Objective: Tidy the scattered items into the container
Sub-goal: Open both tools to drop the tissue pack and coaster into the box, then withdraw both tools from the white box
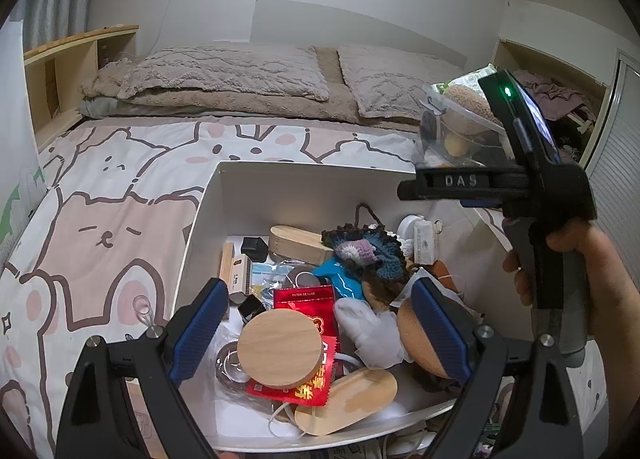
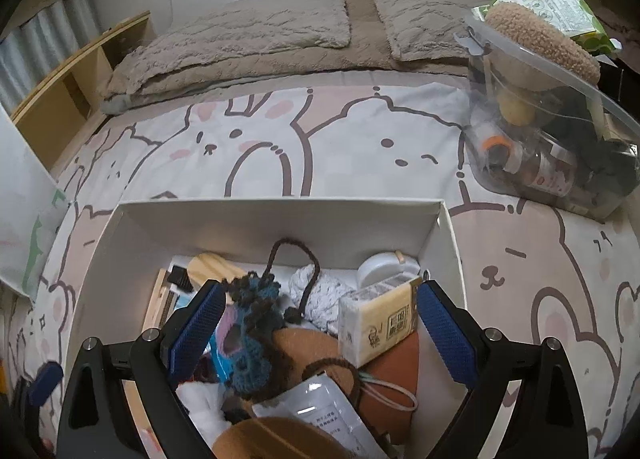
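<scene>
White box [image 1: 208, 219] near wall cut by bottom edge in both views. Clear tub [image 2: 560, 131] cut at right edge. Print on silver pouch [image 2: 320, 415] unreadable.

A round pale wooden lid [image 1: 279, 348] looks smooth and matt; the red foil packet [image 1: 305, 301] shines glossy; the blue-brown crocheted yarn piece [image 2: 256, 323] is rough; the white cardboard box [image 2: 276, 219] is matt.
</scene>
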A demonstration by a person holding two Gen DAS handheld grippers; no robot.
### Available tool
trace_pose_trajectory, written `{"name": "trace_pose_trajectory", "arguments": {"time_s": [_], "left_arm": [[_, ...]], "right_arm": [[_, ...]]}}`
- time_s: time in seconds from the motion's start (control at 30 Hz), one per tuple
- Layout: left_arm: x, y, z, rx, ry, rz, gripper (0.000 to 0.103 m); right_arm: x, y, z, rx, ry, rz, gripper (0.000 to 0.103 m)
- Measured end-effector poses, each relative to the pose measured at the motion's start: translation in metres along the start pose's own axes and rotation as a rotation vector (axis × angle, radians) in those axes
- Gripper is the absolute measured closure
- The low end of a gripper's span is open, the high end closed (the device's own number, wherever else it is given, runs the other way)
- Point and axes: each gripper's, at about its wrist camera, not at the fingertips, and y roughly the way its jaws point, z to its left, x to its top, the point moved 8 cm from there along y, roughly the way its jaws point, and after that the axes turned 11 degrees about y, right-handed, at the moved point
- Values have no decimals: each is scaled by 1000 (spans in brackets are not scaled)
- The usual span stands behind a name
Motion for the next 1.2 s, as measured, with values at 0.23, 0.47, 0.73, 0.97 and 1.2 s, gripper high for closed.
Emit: {"name": "trace_pose_trajectory", "arguments": {"time_s": [0.23, 0.47, 0.73, 0.97, 1.2], "left_arm": [[2, -3, -3, -2, 8, -2, 10], [3, -10, -6, 15, 12, -9, 3], [6, -19, -6, 24, 21, -27, 0], [9, -30, -5, 33, 18, -36, 0], [11, -42, -10, 31, 35, -65, 0]], "right_arm": [[-19, -11, -3, 10, -41, -8, 7], [-31, -34, -15, -3, -41, -66, 6], [-41, -71, -26, 27, -29, -187, 0], [-57, -95, -30, 57, -54, -253, 0], [-72, -126, -31, 100, -46, -312, 0]]}}
